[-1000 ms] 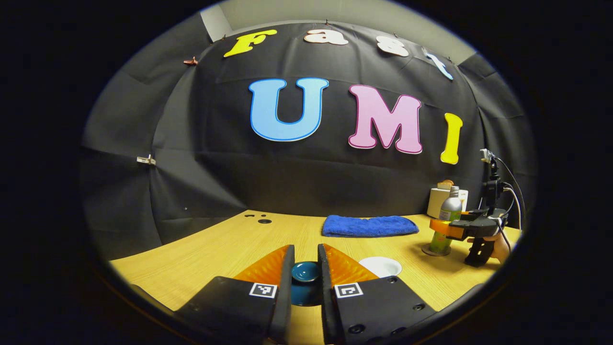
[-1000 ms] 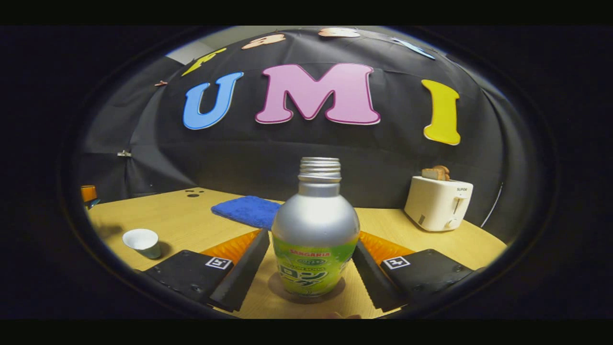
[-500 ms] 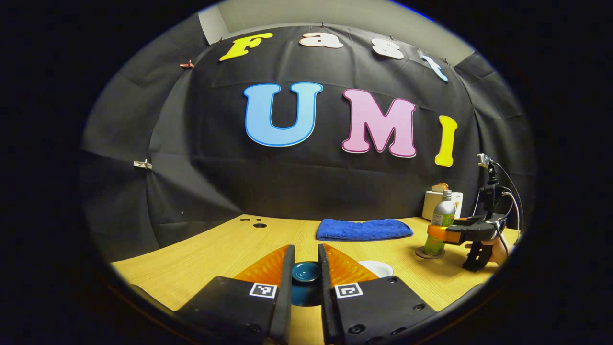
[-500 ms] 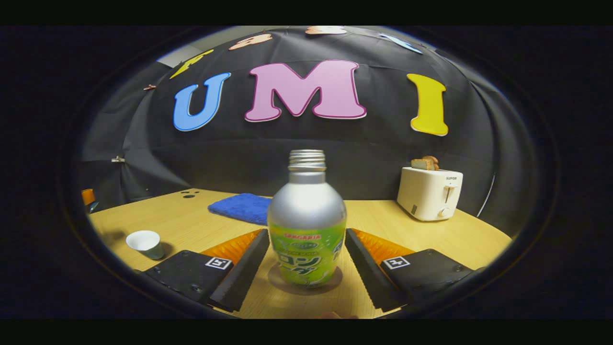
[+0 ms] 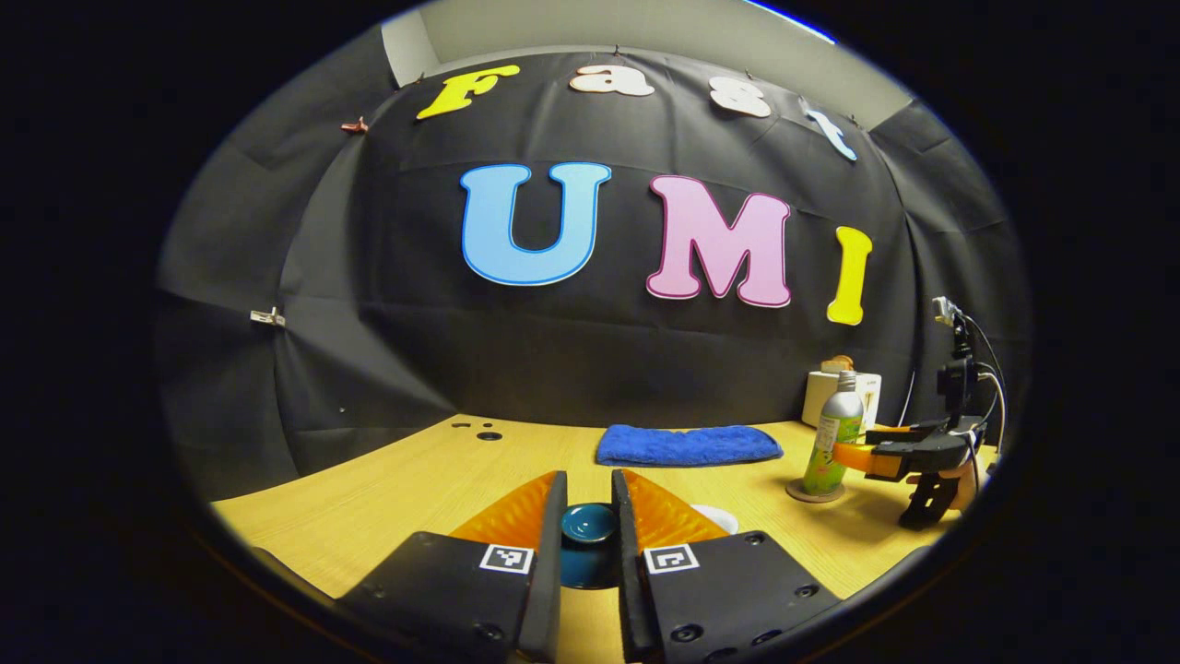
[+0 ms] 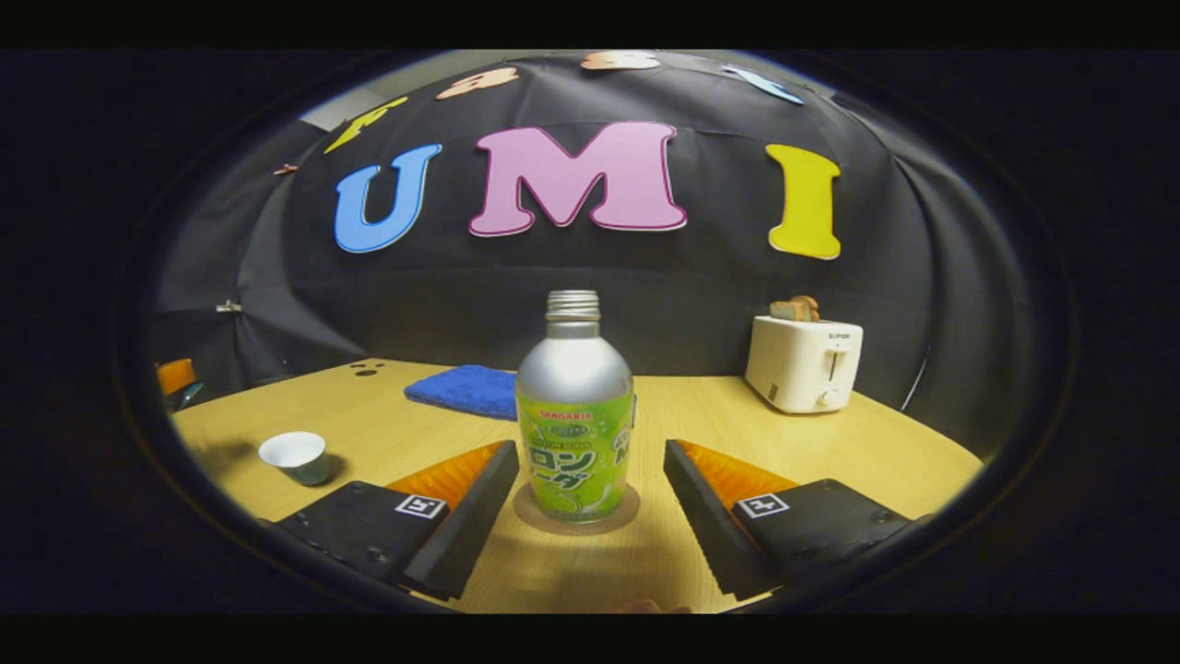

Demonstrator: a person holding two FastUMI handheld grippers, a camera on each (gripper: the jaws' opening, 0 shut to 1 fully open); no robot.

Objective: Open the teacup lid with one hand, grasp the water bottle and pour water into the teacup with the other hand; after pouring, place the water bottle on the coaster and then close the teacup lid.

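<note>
Fingers (image 6: 479, 484) apart; bottle (image 6: 573, 415) upright, neck up.

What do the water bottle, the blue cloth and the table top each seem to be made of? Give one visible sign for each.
Water bottle: probably aluminium, with a brushed silver shoulder, a threaded neck and a glossy printed green wrap.
Blue cloth: likely terry or microfibre, soft, matte and fuzzy.
Table top: looks like wood or light wood-grain laminate, smooth, with fine straight grain lines; which one cannot be told.
</note>
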